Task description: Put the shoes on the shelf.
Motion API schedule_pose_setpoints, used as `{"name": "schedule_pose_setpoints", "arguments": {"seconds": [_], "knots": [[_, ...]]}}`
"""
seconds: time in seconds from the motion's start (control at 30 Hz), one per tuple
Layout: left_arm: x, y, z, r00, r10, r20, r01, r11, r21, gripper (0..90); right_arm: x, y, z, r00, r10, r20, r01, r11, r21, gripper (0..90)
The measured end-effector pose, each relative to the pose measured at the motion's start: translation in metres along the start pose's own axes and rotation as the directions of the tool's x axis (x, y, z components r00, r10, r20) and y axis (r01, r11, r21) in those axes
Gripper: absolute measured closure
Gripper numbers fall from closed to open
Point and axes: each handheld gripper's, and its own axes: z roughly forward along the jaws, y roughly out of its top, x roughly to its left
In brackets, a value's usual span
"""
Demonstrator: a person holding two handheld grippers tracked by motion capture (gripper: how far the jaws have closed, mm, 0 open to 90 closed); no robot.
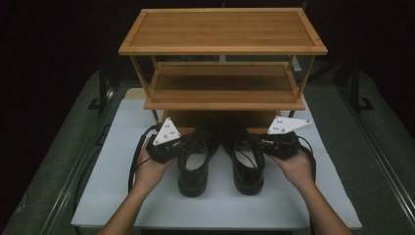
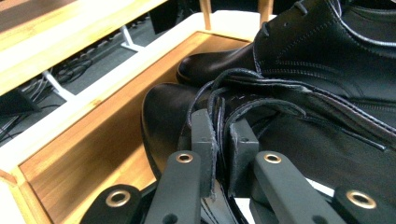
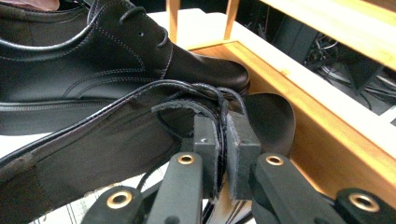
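We grip each shoe's collar, left gripper [image 1: 182,142] on the left shoe [image 1: 194,164], right gripper [image 1: 259,142] on the right shoe [image 1: 248,164]; toes point at the rack's bottom shelf [image 1: 183,120] by the worktop's [image 1: 215,205] far edge.

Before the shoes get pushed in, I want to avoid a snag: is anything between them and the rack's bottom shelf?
Nothing visible. The left shoe and right shoe already have their toes at the bottom shelf, whose wood ahead looks bare.

High view overhead facing forward, gripper views close-up (sharing both shoes [image 1: 222,156])
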Motion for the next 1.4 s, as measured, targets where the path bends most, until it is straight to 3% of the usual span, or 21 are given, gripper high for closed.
{"name": "schedule_pose_setpoints", "arguments": {"seconds": [0.3,0.53,0.7,1.13,1.27,1.4], "knots": [[0.022,-0.006,0.038,0.9979,-0.011,-0.063,0.01,0.9999,-0.004,83.9,-0.022,0.003,0.032,0.9988,-0.014,0.047,0.014,1.0,0.02,84.0],[0.023,-0.006,0.058,0.9942,0.008,-0.107,-0.008,1.0,0.0,83.9,-0.031,0.003,0.046,0.9955,-0.023,0.092,0.021,0.999,0.028,83.9],[0.022,-0.01,0.068,0.9938,0.009,-0.111,-0.007,0.9999,0.014,83.8,-0.034,-0.001,0.053,0.9932,-0.021,0.115,0.016,0.999,0.036,83.9],[0.018,-0.014,0.066,0.998,0.004,-0.062,-0.004,1.0,0.004,81.1,-0.022,-0.011,0.059,0.993,-0.033,0.114,0.031,0.999,0.021,82.8],[0.013,-0.016,0.063,0.9978,0.009,-0.066,-0.009,1.0,0.004,79.0,-0.016,-0.013,0.059,0.992,-0.051,0.115,0.05,0.999,0.019,81.4],[0.014,-0.018,0.063,0.9981,-0.018,-0.059,0.017,0.9997,-0.017,77.1,-0.013,-0.015,0.059,0.9921,-0.045,0.117,0.044,0.999,0.011,78.4]]}}
